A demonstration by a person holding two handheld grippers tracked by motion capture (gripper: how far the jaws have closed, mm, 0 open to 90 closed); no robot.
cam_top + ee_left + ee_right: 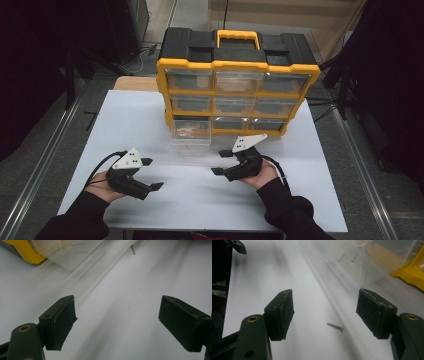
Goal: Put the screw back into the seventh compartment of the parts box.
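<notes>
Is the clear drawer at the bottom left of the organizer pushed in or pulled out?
Pulled out. The clear drawer sticks forward from the yellow organizer onto the white table; two screws lie inside it.

A big yellow and black box of little drawers (238,82) stood at the back of the white table (150,125), with a yellow handle (238,36) on its top. One clear drawer (190,133) was out of the box and sat on the table just in front of it, with a few screws (341,257) inside. One more small screw (335,326) lay by itself on the bare table, close to that clear drawer.
</notes>
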